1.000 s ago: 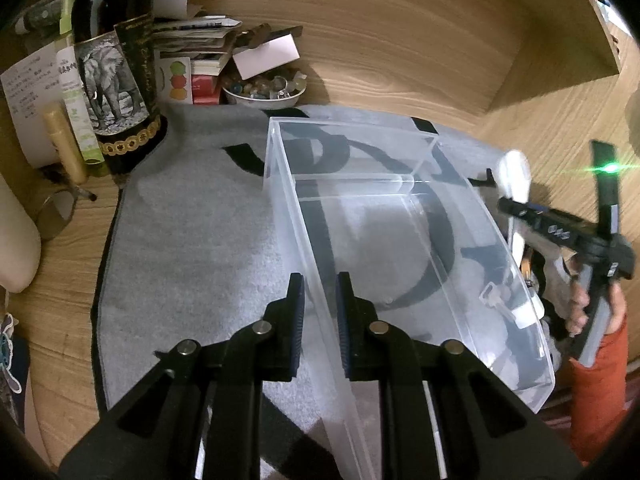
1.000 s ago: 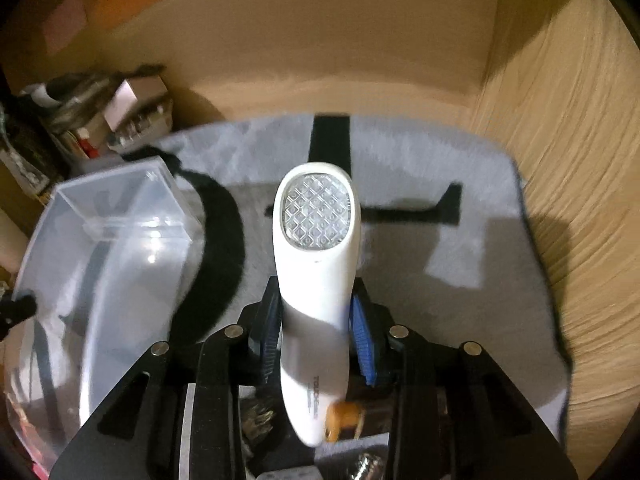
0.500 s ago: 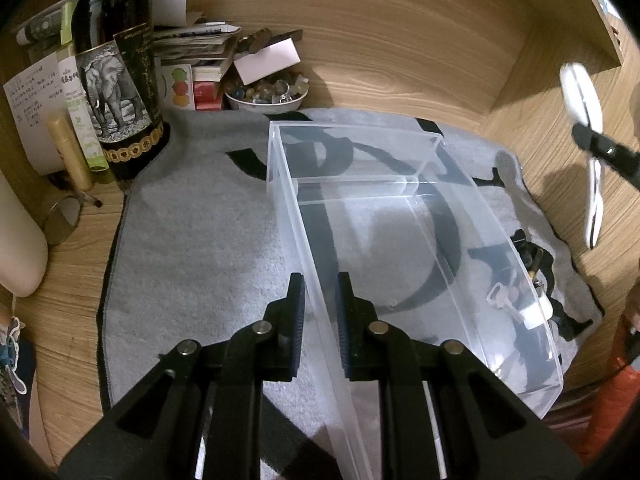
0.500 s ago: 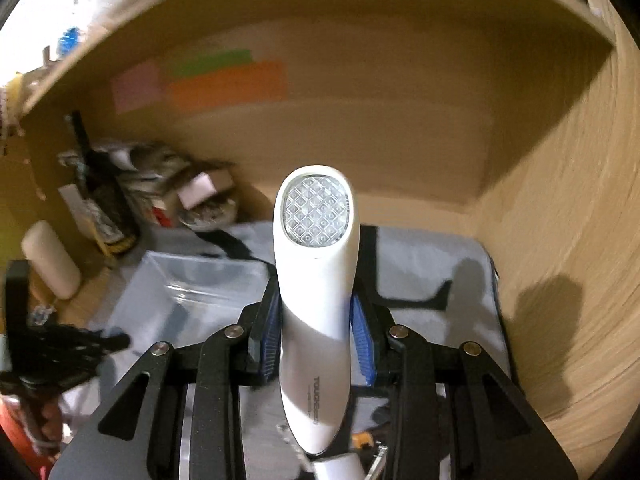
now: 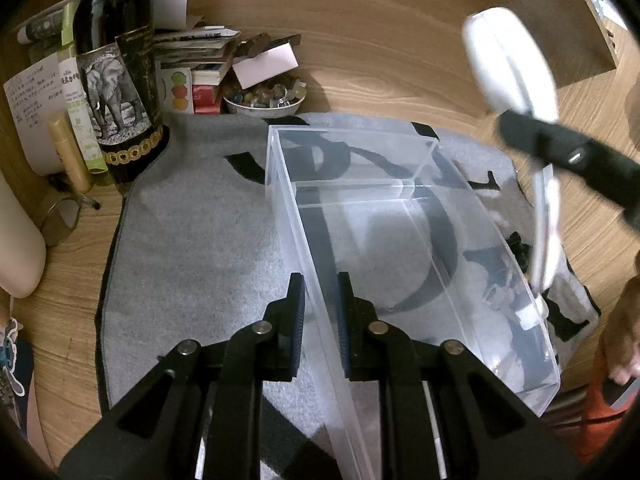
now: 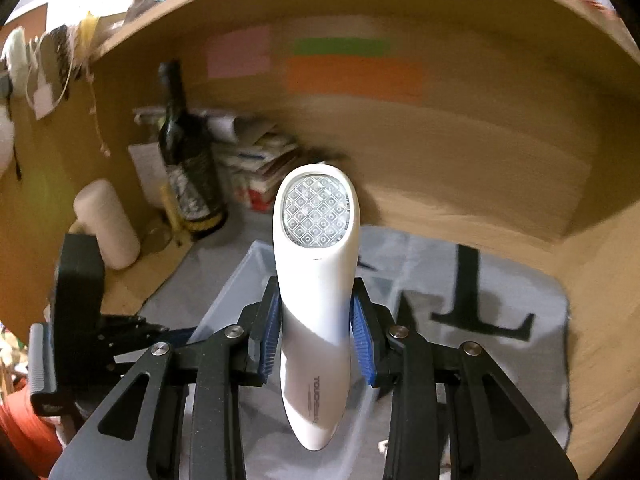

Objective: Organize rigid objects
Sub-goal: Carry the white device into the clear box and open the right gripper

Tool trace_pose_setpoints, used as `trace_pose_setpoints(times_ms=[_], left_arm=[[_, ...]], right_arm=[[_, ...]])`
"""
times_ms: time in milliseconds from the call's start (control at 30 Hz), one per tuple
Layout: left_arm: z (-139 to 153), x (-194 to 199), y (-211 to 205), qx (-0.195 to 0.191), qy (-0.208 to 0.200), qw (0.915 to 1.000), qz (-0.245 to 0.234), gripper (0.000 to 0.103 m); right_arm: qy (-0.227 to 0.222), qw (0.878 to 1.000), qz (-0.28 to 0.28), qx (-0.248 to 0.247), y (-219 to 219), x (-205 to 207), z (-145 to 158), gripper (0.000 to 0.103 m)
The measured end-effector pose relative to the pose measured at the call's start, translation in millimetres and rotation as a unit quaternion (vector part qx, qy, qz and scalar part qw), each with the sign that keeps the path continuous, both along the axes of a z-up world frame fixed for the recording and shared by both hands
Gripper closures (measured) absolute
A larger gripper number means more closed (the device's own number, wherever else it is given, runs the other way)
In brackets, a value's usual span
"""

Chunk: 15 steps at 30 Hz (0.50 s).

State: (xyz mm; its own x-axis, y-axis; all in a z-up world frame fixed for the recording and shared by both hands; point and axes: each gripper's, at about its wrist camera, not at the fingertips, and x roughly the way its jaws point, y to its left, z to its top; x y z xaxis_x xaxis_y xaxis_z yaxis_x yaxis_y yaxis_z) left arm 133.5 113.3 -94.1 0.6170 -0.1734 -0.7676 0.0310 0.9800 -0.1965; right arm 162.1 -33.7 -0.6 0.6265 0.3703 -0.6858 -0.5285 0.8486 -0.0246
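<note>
Meanwhile, the left gripper (image 5: 320, 312) pinches the near left wall of the clear plastic box (image 5: 400, 240), its fingers closed on that thin wall. This box rests on a grey mat (image 5: 192, 248) on the wooden table (image 5: 400, 60). Above the box's right side, the right gripper (image 6: 318, 336) clamps a white handheld device (image 6: 316, 280), fingers pressed against its narrow body.

Clear glossy plastic box (image 5: 420, 240); fuzzy grey cloth mat (image 5: 192, 248); smooth white plastic device (image 6: 316, 300); wood-grain desk (image 5: 380, 52).
</note>
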Motion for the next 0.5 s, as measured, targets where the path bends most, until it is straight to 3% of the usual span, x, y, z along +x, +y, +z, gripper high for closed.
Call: trace_pose_setpoints(times_ms=[500], left_arm=[[0,-4,2,-0.006,-0.008,0.9999,-0.005,0.088]], right_arm=[[0.089,0.992,0.023,-0.088,33,17,-58,0.073]])
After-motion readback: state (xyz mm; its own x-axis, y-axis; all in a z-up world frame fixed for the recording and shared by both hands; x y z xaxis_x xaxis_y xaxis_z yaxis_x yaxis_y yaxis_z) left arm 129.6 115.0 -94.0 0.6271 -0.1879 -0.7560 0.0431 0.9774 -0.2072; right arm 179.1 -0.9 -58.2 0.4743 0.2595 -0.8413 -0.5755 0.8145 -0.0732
